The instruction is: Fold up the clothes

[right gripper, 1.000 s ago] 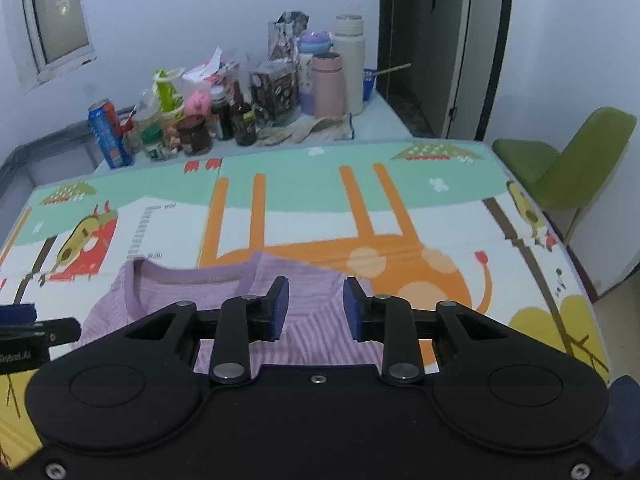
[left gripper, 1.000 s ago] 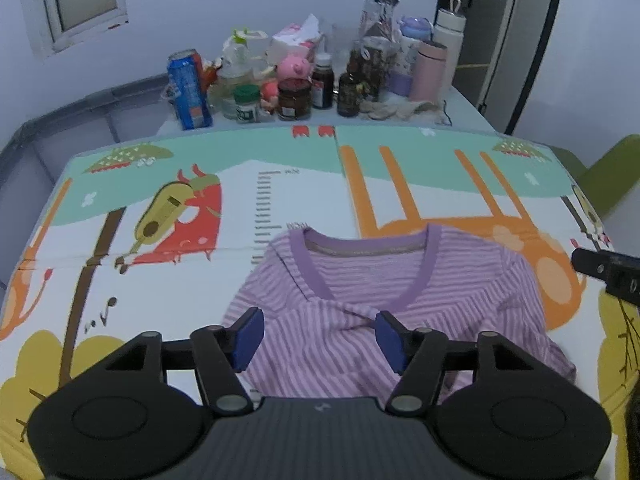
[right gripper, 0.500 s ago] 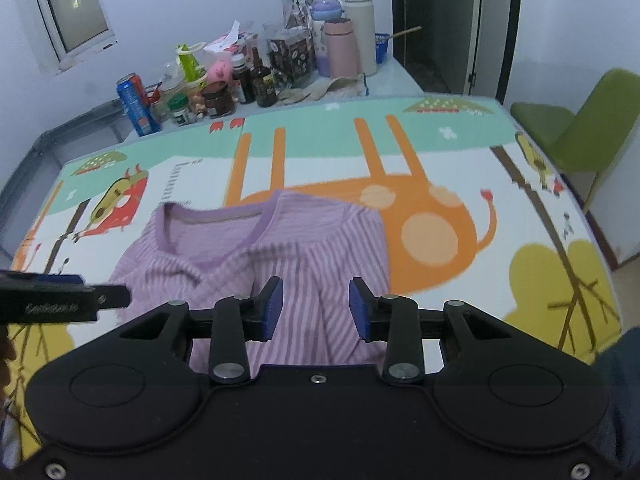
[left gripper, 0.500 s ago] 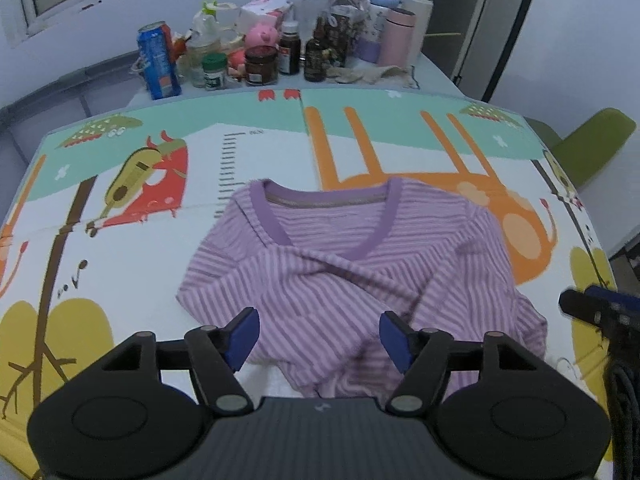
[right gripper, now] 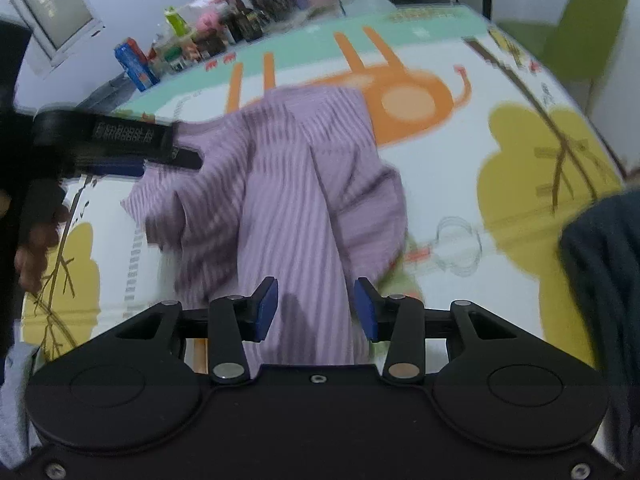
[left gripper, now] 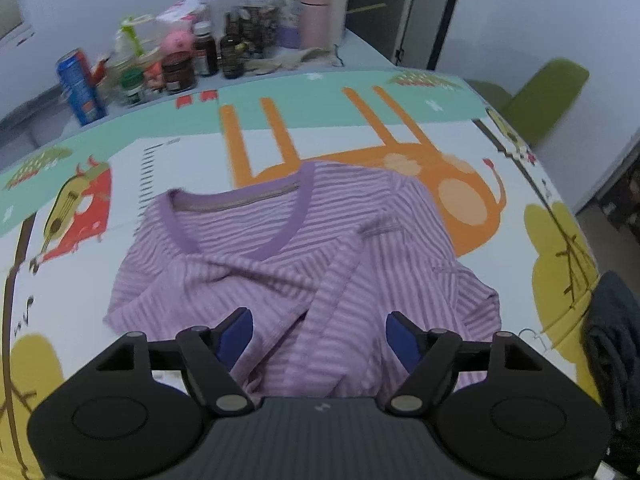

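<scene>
A purple striped shirt [left gripper: 288,256] lies rumpled on the cartoon play mat [left gripper: 400,128], neckline away from me, sleeves crossed over its front. My left gripper [left gripper: 320,334] hangs over the shirt's near hem, its jaws opening wide, pads clear of the cloth. In the right wrist view the same shirt [right gripper: 280,184] appears blurred. My right gripper [right gripper: 316,308] hovers over its near edge with jaws opening and fabric showing behind the gap, not pinched. The left gripper [right gripper: 176,156] also shows at that view's left edge, over the shirt.
Bottles, jars, a blue can [left gripper: 80,88] and tumblers crowd the table's far edge. A green chair [left gripper: 552,96] stands at the right. Dark cloth [left gripper: 612,340] hangs at the mat's near right edge. A hand [right gripper: 36,248] grips the left tool.
Both grippers have drawn back toward the shirt's near hem and dropped lower, and both have opened wider. The shirt now fills more of each view.
</scene>
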Tool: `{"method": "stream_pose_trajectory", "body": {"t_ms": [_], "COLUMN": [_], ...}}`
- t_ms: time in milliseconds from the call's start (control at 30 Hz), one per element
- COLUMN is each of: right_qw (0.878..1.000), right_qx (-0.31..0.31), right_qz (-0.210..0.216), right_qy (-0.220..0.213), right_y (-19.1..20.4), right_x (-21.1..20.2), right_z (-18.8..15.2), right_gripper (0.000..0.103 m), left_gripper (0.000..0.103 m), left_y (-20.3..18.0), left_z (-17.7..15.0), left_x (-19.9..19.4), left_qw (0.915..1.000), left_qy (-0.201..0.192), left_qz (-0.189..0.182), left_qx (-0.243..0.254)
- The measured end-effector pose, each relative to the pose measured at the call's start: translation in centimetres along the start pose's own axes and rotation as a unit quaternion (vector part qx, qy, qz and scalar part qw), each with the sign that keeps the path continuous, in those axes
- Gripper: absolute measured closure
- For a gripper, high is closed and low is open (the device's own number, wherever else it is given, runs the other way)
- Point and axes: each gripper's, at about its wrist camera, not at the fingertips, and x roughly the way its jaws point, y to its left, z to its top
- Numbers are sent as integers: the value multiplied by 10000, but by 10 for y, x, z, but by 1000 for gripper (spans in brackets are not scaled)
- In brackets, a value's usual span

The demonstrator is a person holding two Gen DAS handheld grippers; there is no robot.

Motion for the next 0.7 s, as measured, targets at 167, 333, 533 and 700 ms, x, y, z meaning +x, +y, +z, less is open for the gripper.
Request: {"method": "stream_pose_trajectory", "body": {"t_ms": [167, 333, 533, 700], "right_qw": [9996, 9987, 9965, 9954], "right_qx": [235, 465, 766, 863], "right_qz": [81, 44, 74, 202], "right_qy": [165, 186, 327, 359], "right_y": [-7, -9, -17, -18], "right_x": [2, 8, 23, 26], "right_z": [-22, -34, -33, -32], "right_gripper": [63, 63, 65, 84], "left_gripper": [27, 27, 39, 87], "left_y": [-12, -19, -28, -22], "left_z": [18, 33, 38, 32], "left_x": [23, 45, 60, 62], "left_qw": [9998, 9994, 9986, 9973], "left_qy": [142, 319, 474, 585], "left_qz": [-20, -132, -173, -450], "left_qx": [117, 49, 150, 32]}}
